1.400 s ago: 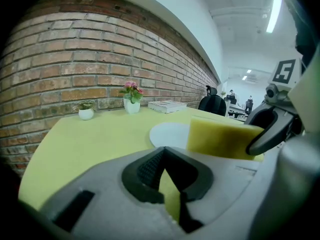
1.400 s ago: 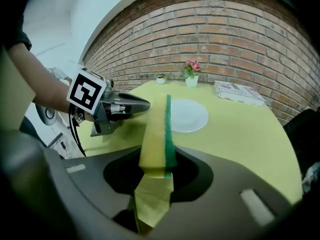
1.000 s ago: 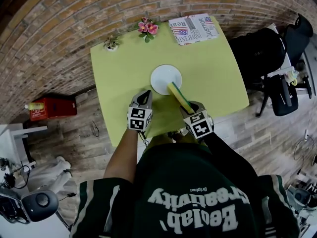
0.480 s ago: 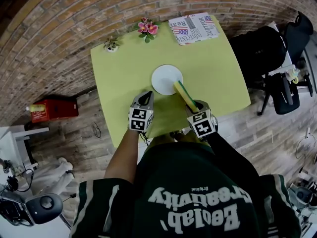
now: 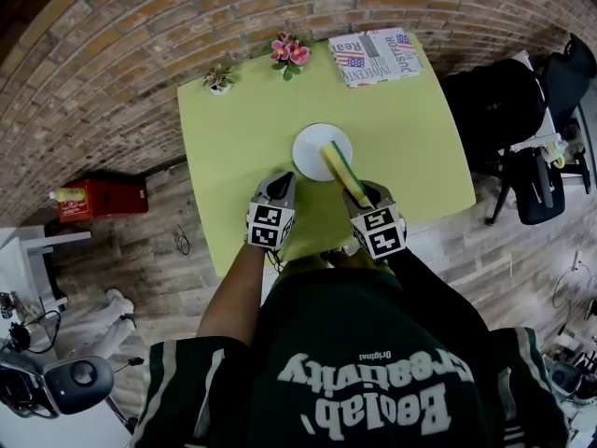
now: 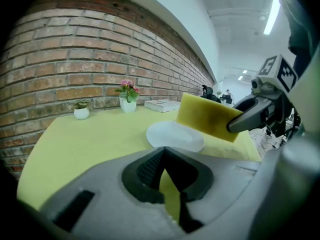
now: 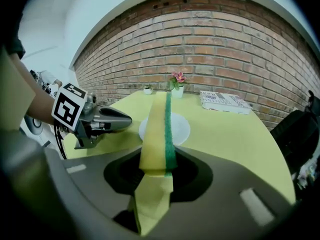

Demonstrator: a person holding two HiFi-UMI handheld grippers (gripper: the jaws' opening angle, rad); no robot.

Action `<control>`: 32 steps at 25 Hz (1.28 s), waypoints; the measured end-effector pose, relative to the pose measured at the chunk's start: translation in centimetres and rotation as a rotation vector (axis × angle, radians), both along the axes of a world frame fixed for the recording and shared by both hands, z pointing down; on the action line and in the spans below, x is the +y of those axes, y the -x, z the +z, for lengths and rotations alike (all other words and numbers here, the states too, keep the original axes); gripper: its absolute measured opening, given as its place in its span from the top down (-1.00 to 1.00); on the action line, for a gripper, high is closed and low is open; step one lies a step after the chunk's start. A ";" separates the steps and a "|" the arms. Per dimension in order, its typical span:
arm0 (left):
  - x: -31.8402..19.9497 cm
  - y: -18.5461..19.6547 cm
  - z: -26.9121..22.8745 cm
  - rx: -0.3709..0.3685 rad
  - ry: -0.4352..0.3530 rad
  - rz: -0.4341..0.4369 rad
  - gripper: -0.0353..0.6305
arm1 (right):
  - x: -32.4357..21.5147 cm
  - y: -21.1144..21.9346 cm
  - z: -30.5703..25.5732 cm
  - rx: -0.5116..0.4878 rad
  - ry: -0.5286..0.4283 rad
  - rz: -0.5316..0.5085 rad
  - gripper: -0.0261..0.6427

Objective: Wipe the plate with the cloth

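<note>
Red box (image 5: 98,197) on the plank floor (image 5: 149,259), far left. Brick wall (image 5: 131,35) behind a lime-green rectangular table (image 5: 229,147). Left gripper (image 5: 278,183): jaws together, empty, at the near table edge. Round white plate (image 5: 312,146) sits mid-table. Right gripper (image 5: 366,190) clamps a yellow sponge with a green face (image 5: 341,171), slanted over the plate's near-right rim. Black chairs (image 5: 522,138) stand at the right.

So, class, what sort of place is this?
Probably an office or lab workspace: a brick wall behind the green table, black office chairs beside it, and strip lights on a white ceiling.
</note>
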State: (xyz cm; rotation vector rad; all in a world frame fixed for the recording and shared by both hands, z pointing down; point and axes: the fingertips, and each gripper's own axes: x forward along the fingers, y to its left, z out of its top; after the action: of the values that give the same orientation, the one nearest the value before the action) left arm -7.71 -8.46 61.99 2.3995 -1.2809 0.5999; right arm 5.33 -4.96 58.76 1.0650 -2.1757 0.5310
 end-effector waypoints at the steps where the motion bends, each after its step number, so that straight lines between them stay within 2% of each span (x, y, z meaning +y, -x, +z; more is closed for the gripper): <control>1: 0.0 0.0 0.1 -0.003 0.001 0.002 0.89 | -0.3 0.6 0.0 -0.003 0.001 -0.009 0.52; 7: -0.1 0.0 -0.2 0.011 0.007 -0.006 0.89 | -1.7 4.4 0.3 -0.010 0.014 -0.090 0.53; 11: 0.2 -0.1 0.2 -0.008 0.020 0.012 0.89 | -2.6 5.8 0.9 0.006 0.030 -0.116 0.53; 16: -0.2 0.1 -0.1 0.008 0.010 -0.008 0.89 | -2.8 6.5 2.3 0.036 0.075 -0.137 0.52; 32: -0.6 0.3 -0.2 -0.011 0.004 -0.051 0.89 | -2.5 6.3 2.5 0.050 0.069 -0.166 0.53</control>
State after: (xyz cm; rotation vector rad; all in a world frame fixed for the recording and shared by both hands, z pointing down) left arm -8.04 -9.03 61.79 2.3561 -1.3396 0.6019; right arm -1.00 -7.48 61.26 0.8436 -2.1628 0.4942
